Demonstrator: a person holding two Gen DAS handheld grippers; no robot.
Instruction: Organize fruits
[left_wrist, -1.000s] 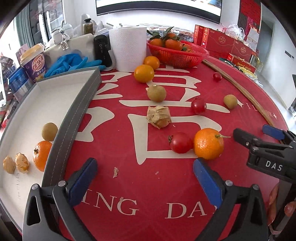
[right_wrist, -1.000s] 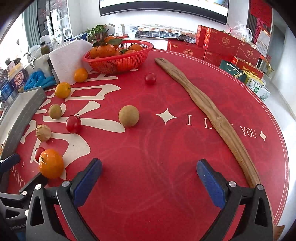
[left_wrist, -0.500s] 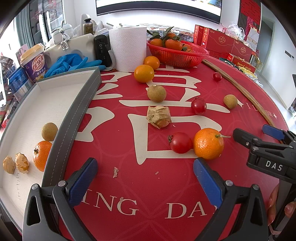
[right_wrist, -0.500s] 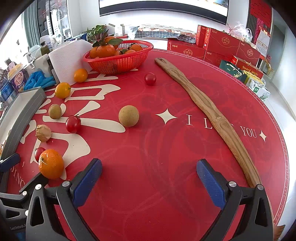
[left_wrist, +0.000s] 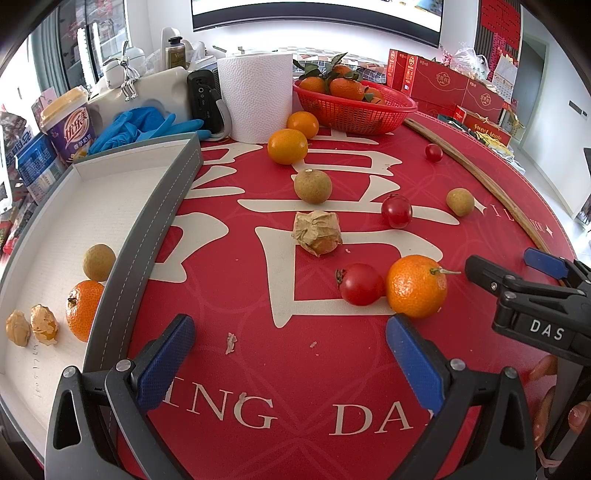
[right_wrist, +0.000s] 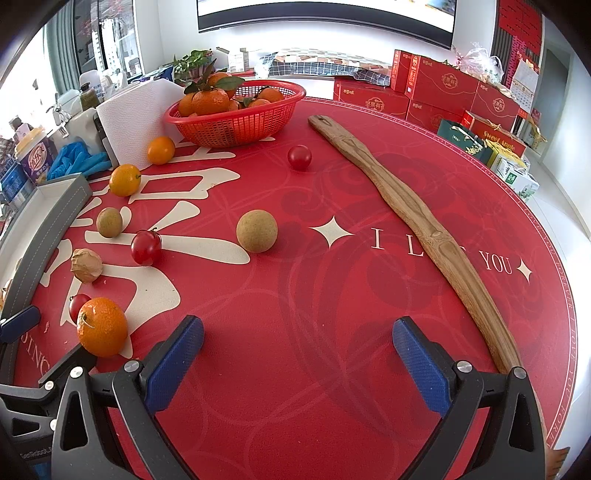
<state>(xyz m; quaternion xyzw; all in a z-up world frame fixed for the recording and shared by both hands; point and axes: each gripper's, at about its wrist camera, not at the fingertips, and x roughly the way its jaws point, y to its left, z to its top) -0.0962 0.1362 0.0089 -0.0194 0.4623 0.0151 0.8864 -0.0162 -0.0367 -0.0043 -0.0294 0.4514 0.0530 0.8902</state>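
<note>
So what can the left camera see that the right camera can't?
Only the left wrist view shows inside the white tray: a mandarin, a brown round fruit and two husked fruits. Only the right wrist view shows the whole wooden stick. Both show the red basket and the near orange beside a tomato.

**Clear lanes and blockers on the red tabletop**

Bare tabletop (right_wrist: 295, 369) lay open ahead of the right hand-held gripper (right_wrist: 295, 358). A wooden stick (right_wrist: 424, 229) fenced the right side. Left of it: mandarin (right_wrist: 102, 326), cherry tomato (right_wrist: 146, 246), longan (right_wrist: 256, 230). The tray (left_wrist: 155, 221) walled the left; basket (right_wrist: 236, 122) and paper roll (left_wrist: 255, 96) closed the far edge.
</note>
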